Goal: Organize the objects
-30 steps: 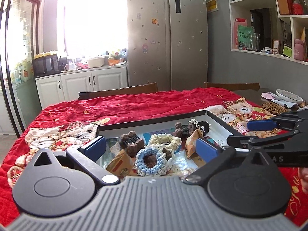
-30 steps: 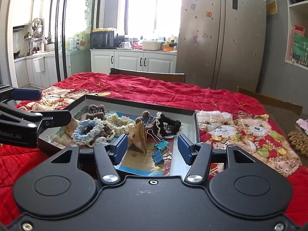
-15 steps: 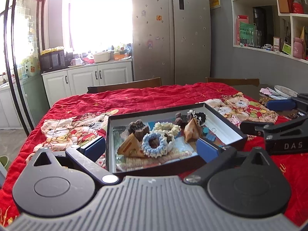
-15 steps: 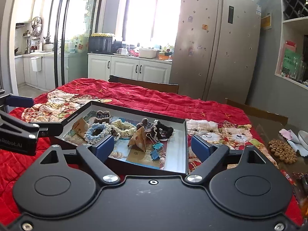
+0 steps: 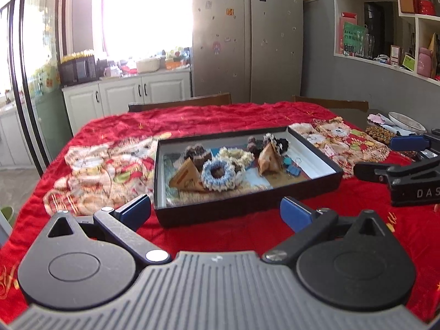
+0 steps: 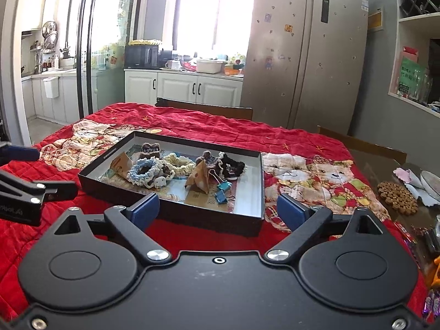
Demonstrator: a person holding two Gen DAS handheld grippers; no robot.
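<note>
A black shallow tray (image 5: pixel 247 209) lies on the red cloth. In it are a blue scrunchie (image 5: pixel 218 173), a cream scrunchie (image 5: pixel 236 155), a black scrunchie (image 6: pixel 233 165), a brown hair claw (image 6: pixel 150 150), two brown paper packets (image 5: pixel 187 177), and blue binder clips (image 6: pixel 224 192). My left gripper (image 5: pixel 216 211) hovers open just short of the tray's near wall, holding nothing. My right gripper (image 6: pixel 218 210) is near the tray's front right corner; its jaws are opening and hold nothing. Each gripper shows at the other view's edge: right gripper (image 5: pixel 385 155), left gripper (image 6: pixel 35 172).
A red quilted cloth (image 6: pixel 220 137) with bear prints covers the table. A woven trivet (image 6: pixel 397 198), a plate (image 6: pixel 431 181) and snack wrappers (image 6: pixel 429 236) sit at the right edge. Wooden chair backs (image 6: pixel 206 110) stand behind the table, with a fridge and cabinets beyond.
Both grippers have drawn back from over the tray's contents to its near side. The right jaws have spread from narrow to wide; the left jaws stayed open.
</note>
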